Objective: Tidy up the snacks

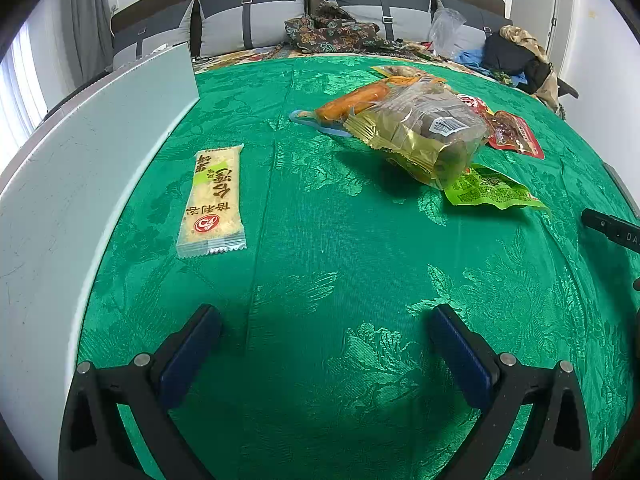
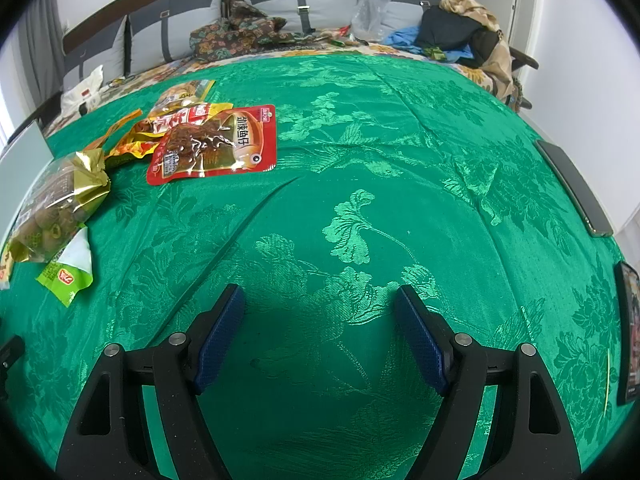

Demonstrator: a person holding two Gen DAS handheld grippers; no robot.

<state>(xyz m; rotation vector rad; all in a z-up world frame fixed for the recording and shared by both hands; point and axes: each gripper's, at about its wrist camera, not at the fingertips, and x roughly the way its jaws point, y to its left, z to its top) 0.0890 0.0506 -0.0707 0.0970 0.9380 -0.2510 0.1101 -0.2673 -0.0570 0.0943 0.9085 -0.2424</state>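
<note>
A pale yellow cracker packet (image 1: 212, 202) lies alone on the green tablecloth (image 1: 332, 240), ahead and left of my left gripper (image 1: 324, 316), which is open and empty. A pile of snacks sits further back: a gold-and-clear bag (image 1: 424, 132), an orange sausage pack (image 1: 352, 102), a red fish pouch (image 1: 514, 134) and a green pouch (image 1: 488, 190). In the right wrist view my right gripper (image 2: 320, 296) is open and empty over bare cloth; the red fish pouch (image 2: 216, 144), gold bag (image 2: 56, 200) and green pouch (image 2: 70, 272) lie to its far left.
A white box wall (image 1: 80, 168) stands along the table's left edge. A phone (image 2: 574, 188) and a dark tablet (image 2: 628, 332) lie at the right edge. A sofa with cushions, clothes and a plastic bag (image 2: 370, 8) is behind the table.
</note>
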